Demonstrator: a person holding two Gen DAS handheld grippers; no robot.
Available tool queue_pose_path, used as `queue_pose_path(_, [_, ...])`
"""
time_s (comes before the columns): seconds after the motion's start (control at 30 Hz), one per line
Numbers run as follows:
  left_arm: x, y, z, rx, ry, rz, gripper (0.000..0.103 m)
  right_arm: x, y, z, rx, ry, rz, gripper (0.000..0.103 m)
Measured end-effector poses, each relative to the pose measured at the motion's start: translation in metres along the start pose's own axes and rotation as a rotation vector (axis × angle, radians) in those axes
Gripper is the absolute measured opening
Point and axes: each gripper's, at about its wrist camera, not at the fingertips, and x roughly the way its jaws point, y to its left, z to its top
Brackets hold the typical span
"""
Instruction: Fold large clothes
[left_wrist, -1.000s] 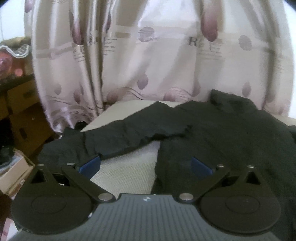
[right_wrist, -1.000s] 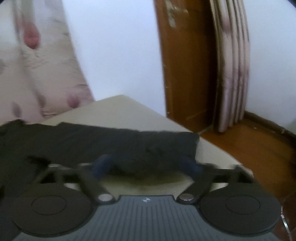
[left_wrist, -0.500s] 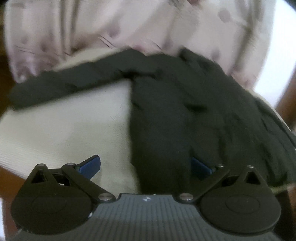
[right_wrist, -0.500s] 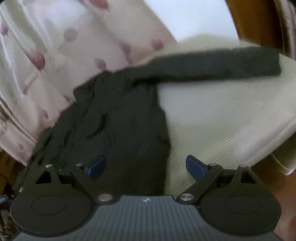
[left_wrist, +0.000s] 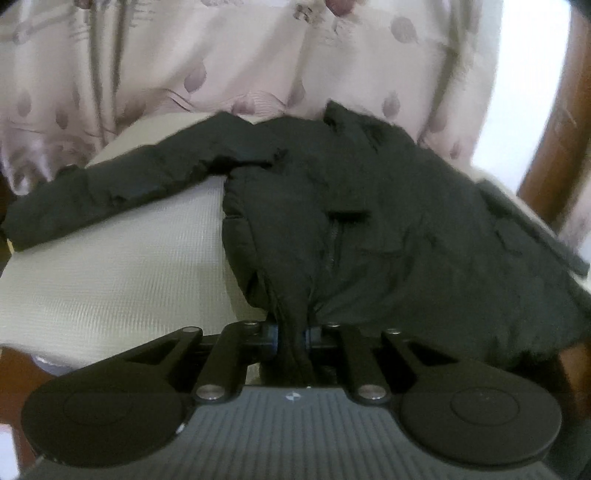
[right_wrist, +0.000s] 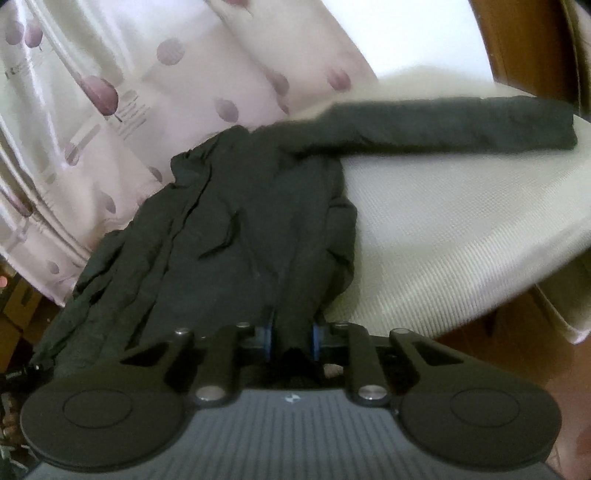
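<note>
A large black zip-front jacket (left_wrist: 369, 221) is spread on the cream ribbed-cloth surface (left_wrist: 110, 266) — its near hem is pinched by the left gripper (left_wrist: 291, 336) and the right gripper (right_wrist: 291, 339), both clamped on fabric.

Count: one black jacket (left_wrist: 388, 229), two sleeves (left_wrist: 110, 188) (right_wrist: 443, 125) spread out, one zipper (left_wrist: 334, 243). One desk (left_wrist: 110, 280) with pale cover. One dotted curtain (left_wrist: 221, 55). Two tongs, left tongs (left_wrist: 291, 338) and right tongs (right_wrist: 291, 338), each clamped on one bunch of hem.
</note>
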Motion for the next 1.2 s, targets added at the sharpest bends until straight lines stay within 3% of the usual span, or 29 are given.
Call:
queue_pose_path(0.13, [-0.008, -0.004, -0.002, 0.064, -0.033, 0.07, 0.033, -0.003, -0.006, -0.006, 0.008, 0.026, 0.021, 0.02])
queue_pose_path(0.17, [-0.013, -0.005, 0.001, 0.065, -0.056, 0.085, 0.045, -0.005, -0.011, -0.004, 0.039, 0.017, 0.037, 0.023])
queue_pose_path(0.2, [-0.019, -0.006, 0.004, 0.064, -0.095, 0.103, 0.064, -0.009, -0.018, 0.0, 0.082, -0.002, 0.063, 0.026])
queue_pose_path(0.23, [-0.028, -0.007, 0.008, 0.067, -0.148, 0.118, 0.074, -0.014, -0.026, 0.007, 0.128, -0.032, 0.087, 0.04])
queue_pose_path(0.27, [-0.036, -0.01, 0.013, 0.072, -0.207, 0.133, 0.093, -0.02, -0.036, 0.012, 0.18, -0.076, 0.097, 0.067])
queue_pose_path(0.33, [-0.049, -0.016, 0.023, 0.075, -0.322, 0.167, 0.103, -0.036, -0.058, 0.023, 0.278, -0.183, 0.099, 0.095])
queue_pose_path(0.4, [-0.05, -0.025, 0.037, 0.065, -0.372, 0.156, 0.103, -0.043, -0.083, 0.035, 0.366, -0.251, 0.102, 0.095])
queue_pose_path(0.5, [-0.032, -0.038, 0.06, 0.028, -0.376, 0.121, 0.103, -0.04, -0.13, 0.056, 0.547, -0.322, 0.112, 0.095])
queue_pose_path(0.67, [0.035, -0.066, 0.091, -0.039, -0.35, 0.097, 0.103, -0.024, -0.192, 0.082, 0.737, -0.383, 0.04, 0.095])
queue_pose_path(0.93, [0.137, -0.085, 0.112, 0.049, -0.319, 0.157, 0.103, 0.018, -0.237, 0.122, 0.814, -0.397, -0.066, 0.095])
queue_pose_path(1.1, [0.176, -0.082, 0.116, 0.042, -0.305, 0.154, 0.103, 0.031, -0.249, 0.131, 0.833, -0.448, -0.083, 0.095])
queue_pose_path(1.13, [0.179, -0.08, 0.116, 0.03, -0.3, 0.144, 0.103, 0.034, -0.245, 0.136, 0.8, -0.448, -0.12, 0.093])
queue_pose_path(1.2, [0.187, -0.073, 0.114, -0.01, -0.281, 0.129, 0.103, 0.043, -0.242, 0.144, 0.732, -0.401, -0.18, 0.046])
